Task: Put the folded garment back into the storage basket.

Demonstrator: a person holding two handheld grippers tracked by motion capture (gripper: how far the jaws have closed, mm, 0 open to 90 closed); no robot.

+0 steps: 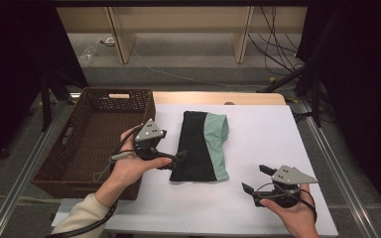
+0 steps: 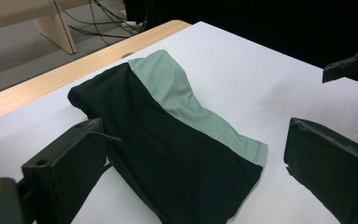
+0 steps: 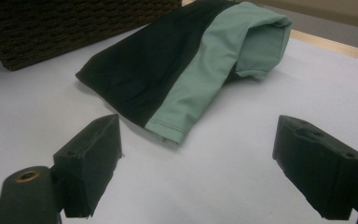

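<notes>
Forearms enter at the bottom of the high view. At left centre the wicker basket (image 1: 94, 139) stands empty. The left claw (image 1: 178, 159), jaws spread, touches the folded black-and-green garment (image 1: 201, 146) at frame centre on the white bench (image 1: 263, 144); its black edge should be pinched deeply, all layers together. At lower right, the right claw (image 1: 254, 179) gapes, apart.

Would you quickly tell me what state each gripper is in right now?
Left gripper: open, jaws at the edge of the folded garment, holding nothing.
Right gripper: open, apart from the garment, holding nothing.
</notes>
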